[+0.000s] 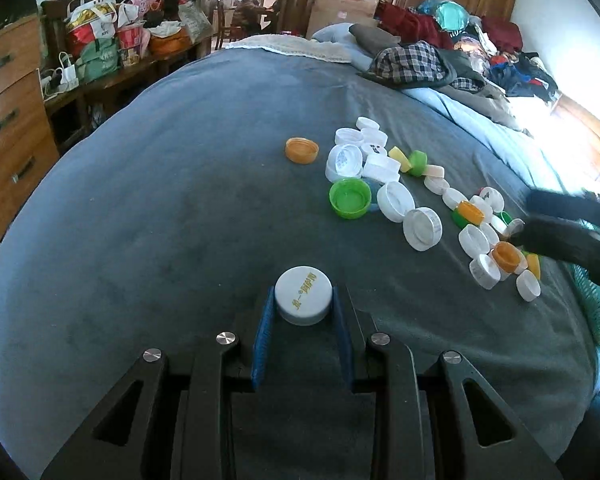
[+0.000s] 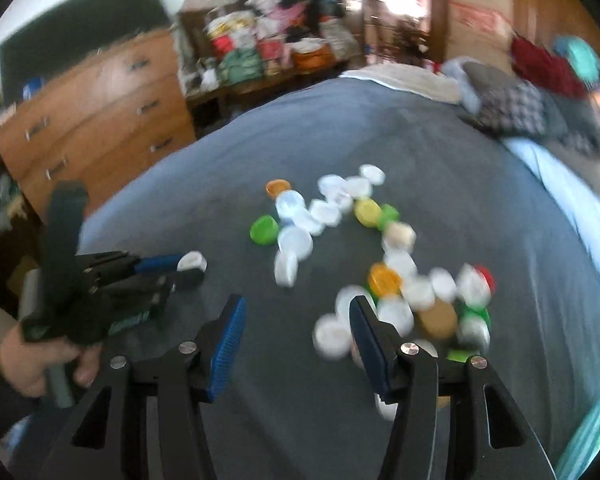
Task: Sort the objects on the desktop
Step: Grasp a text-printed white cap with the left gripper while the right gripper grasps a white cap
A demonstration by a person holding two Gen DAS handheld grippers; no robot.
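In the left wrist view, the left gripper (image 1: pixel 303 312) angled down at the grey blanket (image 1: pixel 160 200), its jaws nearly closed on a white cap (image 1: pixel 303 295) pinched between the blue pads, with the heap of caps (image 1: pixel 420 200) ahead to the right. In the blurred right wrist view, the right gripper (image 2: pixel 296 332) tilted downward with jaws partly apart and nothing between them, its right finger hiding part of the smeared caps just beyond it, while a hand (image 2: pixel 32 364) held the other gripper off to the left

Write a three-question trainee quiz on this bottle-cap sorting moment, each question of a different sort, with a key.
1. True or false: the left gripper grips a white cap with gold lettering.
2. Multiple choice: the right gripper holds A) an orange cap, B) nothing, C) a green cap.
3. Fill in: the lone orange cap lies apart from the pile of caps on the grey ____.

Key: 1 true; 2 B; 3 blanket.
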